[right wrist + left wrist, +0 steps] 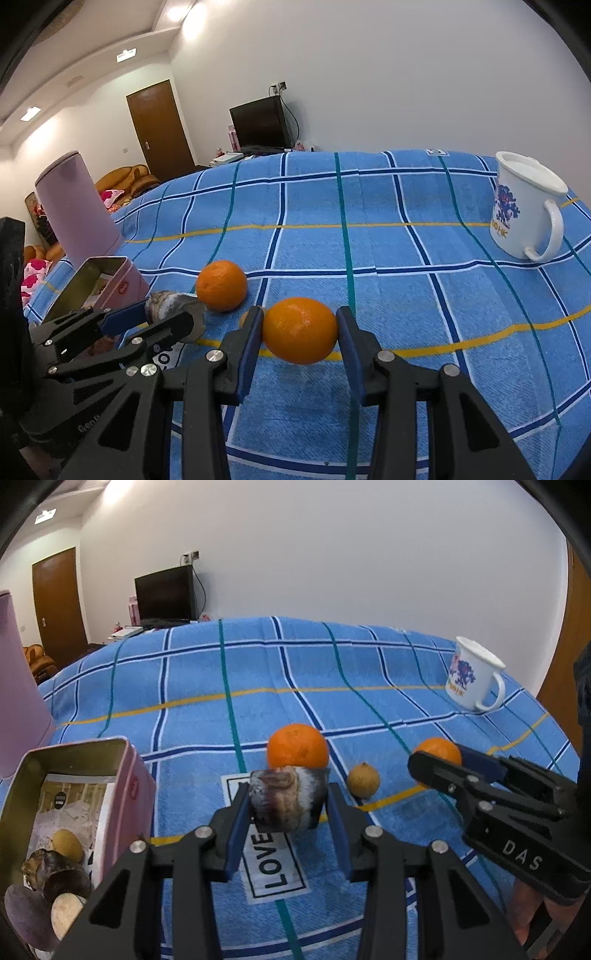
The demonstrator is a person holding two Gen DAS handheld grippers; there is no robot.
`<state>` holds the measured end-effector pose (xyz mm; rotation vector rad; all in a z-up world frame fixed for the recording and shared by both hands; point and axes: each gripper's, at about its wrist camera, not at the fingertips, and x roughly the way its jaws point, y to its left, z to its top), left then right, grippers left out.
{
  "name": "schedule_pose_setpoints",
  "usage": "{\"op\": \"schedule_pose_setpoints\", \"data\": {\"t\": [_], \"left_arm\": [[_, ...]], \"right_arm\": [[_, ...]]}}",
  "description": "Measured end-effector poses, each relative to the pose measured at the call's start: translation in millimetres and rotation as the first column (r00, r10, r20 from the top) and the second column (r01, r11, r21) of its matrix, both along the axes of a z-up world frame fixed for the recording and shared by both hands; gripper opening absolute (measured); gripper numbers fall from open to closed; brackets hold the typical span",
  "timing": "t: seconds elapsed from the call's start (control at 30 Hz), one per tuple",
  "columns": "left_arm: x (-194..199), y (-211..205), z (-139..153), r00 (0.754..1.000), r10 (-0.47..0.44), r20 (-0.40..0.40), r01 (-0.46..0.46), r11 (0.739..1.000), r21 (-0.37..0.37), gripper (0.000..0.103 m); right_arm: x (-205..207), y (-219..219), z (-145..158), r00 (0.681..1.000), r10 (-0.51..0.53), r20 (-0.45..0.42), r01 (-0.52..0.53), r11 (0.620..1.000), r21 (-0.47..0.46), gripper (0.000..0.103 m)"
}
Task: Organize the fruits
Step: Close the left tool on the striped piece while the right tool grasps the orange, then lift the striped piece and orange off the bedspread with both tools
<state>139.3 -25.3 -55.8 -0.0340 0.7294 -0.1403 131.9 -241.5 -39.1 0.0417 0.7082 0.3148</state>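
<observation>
My left gripper (289, 805) is shut on a grey-brown dried fruit (286, 799), held just above the blue checked cloth; it also shows in the right wrist view (168, 304). My right gripper (300, 332) is shut on an orange (299, 330), also seen in the left wrist view (439, 751). A second orange (297, 746) (221, 284) lies on the cloth behind the dried fruit. A small tan fruit (364, 780) lies between the two oranges. A pink tin (136, 786) at the left holds several dark and tan fruits (55, 871).
A white printed mug (472, 677) (524, 210) stands at the far right of the cloth. A tall pink container (74, 206) stands behind the tin. A white "LOVE" label (273, 864) is sewn on the cloth under my left gripper.
</observation>
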Motion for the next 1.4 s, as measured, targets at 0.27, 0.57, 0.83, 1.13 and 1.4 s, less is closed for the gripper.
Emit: {"op": "schedule_pose_setpoints", "data": {"t": [0.27, 0.57, 0.83, 1.13, 1.4], "left_arm": [[-7, -2, 6, 0.999, 0.008, 0.047, -0.009, 1.0, 0.02, 0.041], [-16, -3, 11, 0.995, 0.018, 0.101, -0.022, 0.999, 0.038, 0.041], [-23, -5, 17, 0.988, 0.03, 0.151, -0.039, 0.997, 0.061, 0.041], [-28, -2, 19, 0.983, 0.042, 0.181, -0.052, 0.997, 0.054, 0.041], [-34, -2, 21, 0.976, 0.045, 0.215, -0.057, 0.997, 0.047, 0.041]], "right_arm": [[-4, 2, 3, 1.0, 0.019, 0.025, -0.019, 1.0, 0.007, 0.042], [-9, 2, 6, 0.998, 0.035, 0.061, -0.036, 0.999, 0.015, 0.042], [-15, 2, 10, 0.995, 0.039, 0.093, -0.041, 0.999, 0.016, 0.042], [-23, 4, 15, 0.989, 0.048, 0.141, -0.049, 0.999, 0.007, 0.042], [-25, 3, 17, 0.985, 0.047, 0.163, -0.049, 0.999, 0.006, 0.042]]}}
